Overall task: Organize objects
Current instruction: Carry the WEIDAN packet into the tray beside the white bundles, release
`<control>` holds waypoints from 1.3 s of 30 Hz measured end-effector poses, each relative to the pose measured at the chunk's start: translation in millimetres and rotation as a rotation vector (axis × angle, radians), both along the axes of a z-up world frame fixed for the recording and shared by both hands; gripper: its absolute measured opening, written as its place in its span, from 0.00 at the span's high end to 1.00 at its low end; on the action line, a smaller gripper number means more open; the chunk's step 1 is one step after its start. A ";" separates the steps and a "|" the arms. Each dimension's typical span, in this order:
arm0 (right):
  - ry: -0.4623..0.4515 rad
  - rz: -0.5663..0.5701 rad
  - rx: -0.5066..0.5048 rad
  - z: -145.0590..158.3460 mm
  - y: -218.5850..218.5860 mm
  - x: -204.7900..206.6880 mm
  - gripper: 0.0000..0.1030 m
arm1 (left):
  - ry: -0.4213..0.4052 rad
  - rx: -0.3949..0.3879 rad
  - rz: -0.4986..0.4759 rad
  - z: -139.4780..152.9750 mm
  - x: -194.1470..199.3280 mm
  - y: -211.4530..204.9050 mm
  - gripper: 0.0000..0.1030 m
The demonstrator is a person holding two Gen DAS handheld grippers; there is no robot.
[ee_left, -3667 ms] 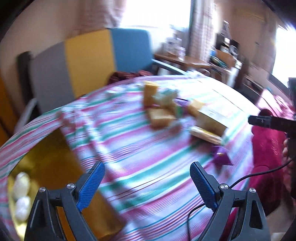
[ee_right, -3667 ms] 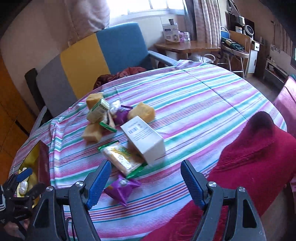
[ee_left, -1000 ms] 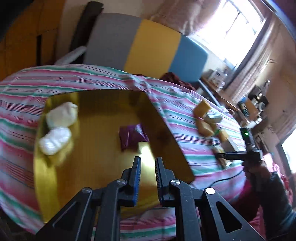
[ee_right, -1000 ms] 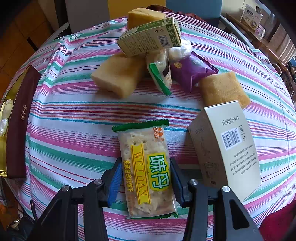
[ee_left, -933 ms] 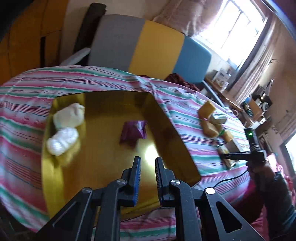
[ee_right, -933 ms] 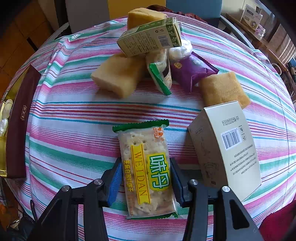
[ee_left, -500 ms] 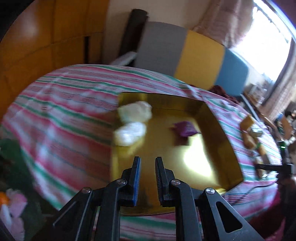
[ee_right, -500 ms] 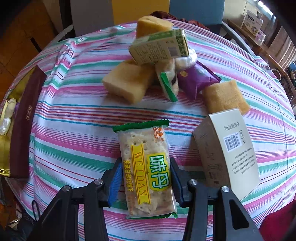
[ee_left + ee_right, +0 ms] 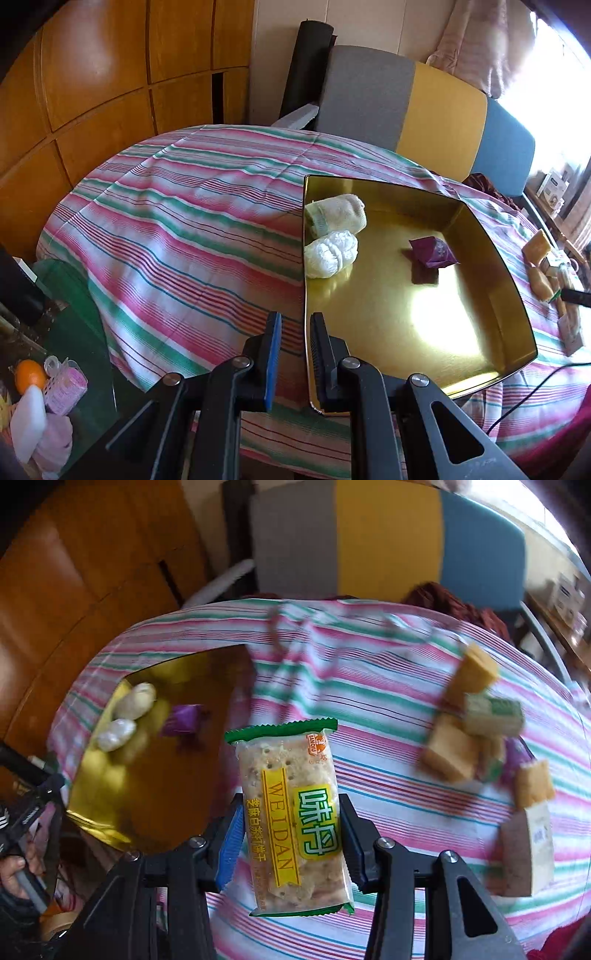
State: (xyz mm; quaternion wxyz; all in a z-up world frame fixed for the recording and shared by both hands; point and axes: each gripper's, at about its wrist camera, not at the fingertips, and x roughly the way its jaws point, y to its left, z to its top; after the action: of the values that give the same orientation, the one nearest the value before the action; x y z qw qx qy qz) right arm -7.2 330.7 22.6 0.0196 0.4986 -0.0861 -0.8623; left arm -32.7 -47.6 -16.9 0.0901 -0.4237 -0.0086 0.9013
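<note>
Striped cloth (image 9: 192, 236) in pink, green and white covers the round table; on it sits a golden tray (image 9: 487, 258), and inside the tray lie two white wrapped rolls (image 9: 332, 236) and a small purple packet (image 9: 434, 252); the left gripper (image 9: 295, 354) hangs over the tray's near edge, its jaws almost together and holding nothing; the right gripper (image 9: 290, 830) clamps a cracker packet (image 9: 291, 812) by its sides, lifted above the cloth, to the right of the tray.
</note>
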 end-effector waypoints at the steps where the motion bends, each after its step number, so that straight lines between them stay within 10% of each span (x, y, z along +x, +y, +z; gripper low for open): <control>1: 0.004 0.024 -0.007 1.8 -11.4 -2.8 0.54 | 0.003 -0.007 0.004 -0.2 0.9 -0.1 0.84; 16: 0.002 0.184 -0.058 0.9 -104.6 -25.3 0.54 | 0.040 -0.057 0.041 1.4 5.5 -0.1 0.82; 24: -0.081 0.287 -0.303 -9.5 -146.6 -43.1 0.54 | 0.037 -0.058 0.055 -1.6 4.6 -2.1 0.80; 39: -0.250 0.202 -0.260 -67.6 -209.7 -95.0 0.54 | 0.028 -0.023 0.137 -5.1 -3.8 -26.1 0.70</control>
State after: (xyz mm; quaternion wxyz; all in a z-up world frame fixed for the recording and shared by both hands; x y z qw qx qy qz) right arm -102.2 121.0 -45.0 0.1591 0.6011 -0.1481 -0.7691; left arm -36.6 -73.6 -21.9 0.0237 -0.4103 -0.0260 0.9112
